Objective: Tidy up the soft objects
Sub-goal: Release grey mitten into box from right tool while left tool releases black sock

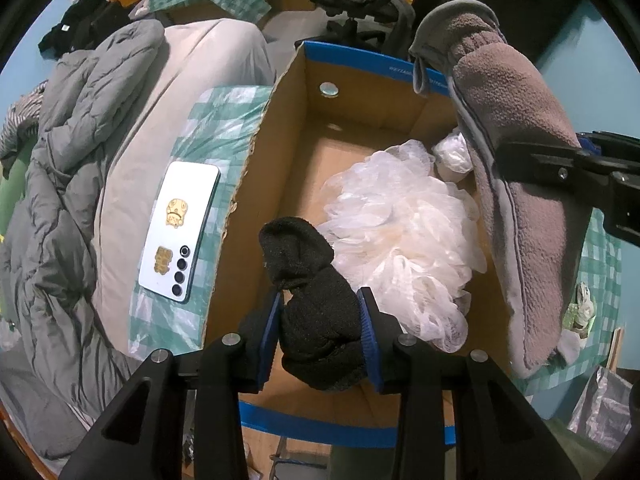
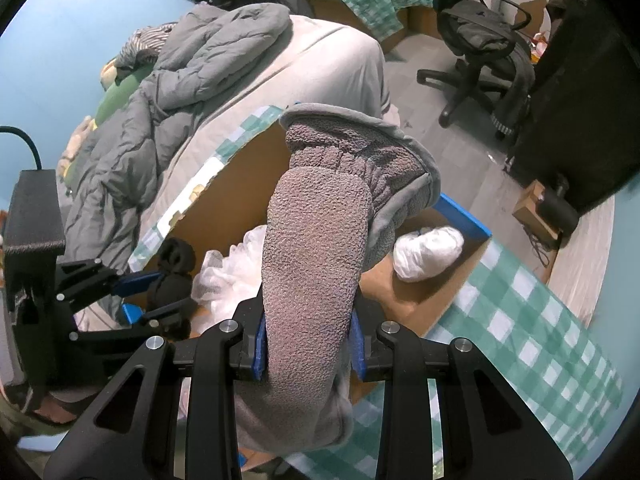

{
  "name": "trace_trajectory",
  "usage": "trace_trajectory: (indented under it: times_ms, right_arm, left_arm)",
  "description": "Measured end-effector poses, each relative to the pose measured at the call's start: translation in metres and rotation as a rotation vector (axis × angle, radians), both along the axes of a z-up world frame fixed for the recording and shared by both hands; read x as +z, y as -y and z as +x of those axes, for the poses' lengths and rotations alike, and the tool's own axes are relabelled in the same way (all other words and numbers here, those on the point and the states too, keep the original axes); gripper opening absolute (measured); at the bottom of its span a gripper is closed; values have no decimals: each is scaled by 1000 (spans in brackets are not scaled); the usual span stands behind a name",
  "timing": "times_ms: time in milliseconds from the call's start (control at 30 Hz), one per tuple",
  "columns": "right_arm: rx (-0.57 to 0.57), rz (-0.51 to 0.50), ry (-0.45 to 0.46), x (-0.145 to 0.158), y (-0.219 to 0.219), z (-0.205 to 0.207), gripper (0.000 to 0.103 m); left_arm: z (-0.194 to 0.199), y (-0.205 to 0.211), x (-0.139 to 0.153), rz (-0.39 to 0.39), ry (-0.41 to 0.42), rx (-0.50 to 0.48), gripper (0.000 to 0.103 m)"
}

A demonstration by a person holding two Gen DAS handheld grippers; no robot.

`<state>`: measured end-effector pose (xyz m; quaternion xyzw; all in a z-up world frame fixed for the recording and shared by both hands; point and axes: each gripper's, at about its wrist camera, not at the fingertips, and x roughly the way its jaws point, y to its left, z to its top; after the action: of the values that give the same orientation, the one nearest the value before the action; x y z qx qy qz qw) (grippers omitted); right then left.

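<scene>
Over the box [image 1: 256, 152], bare along its left wall beside the loofah [image 1: 400, 232], the left gripper [image 1: 320, 320] is clamping a black sock [image 1: 312, 304] and the right gripper [image 2: 310, 340] a fuzzy grey slipper [image 2: 316, 248]

Black sock [image 1: 316, 312] and grey fleece slipper [image 2: 316, 240] held above cardboard box [image 1: 280, 128] holding white loofah [image 1: 404, 240]

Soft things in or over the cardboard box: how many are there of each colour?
Black: 1, the sock in the left gripper
Grey: 1, the slipper in the right gripper
White: 2, the bath sponge and the small bundle
Total: 4
</scene>
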<state>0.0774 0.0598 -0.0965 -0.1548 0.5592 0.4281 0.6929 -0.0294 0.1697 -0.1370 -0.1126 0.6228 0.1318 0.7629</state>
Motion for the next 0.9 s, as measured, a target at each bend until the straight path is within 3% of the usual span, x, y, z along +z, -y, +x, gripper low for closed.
trace_trajectory:
  times_ms: [133, 200, 333, 467, 900]
  right_arm:
    - [0, -9, 3, -4, -5, 3, 40]
    - [-1, -15, 12, -5, -8, 3, 47]
    - [-13, -18, 22, -3, -9, 4, 58]
    - [-36, 7, 33, 4, -5, 5, 66]
    - [-58, 5, 76, 30, 10, 1, 69]
  left_arm:
    - [1, -1, 0, 8, -4, -7, 44]
    - [1, -1, 1, 18, -4, -7, 60]
    - [-1, -1, 4, 36, 4, -15, 68]
    - [-3, 2, 10, 47, 15, -26, 68]
    - [-6, 19, 32, 46, 54, -46, 69]
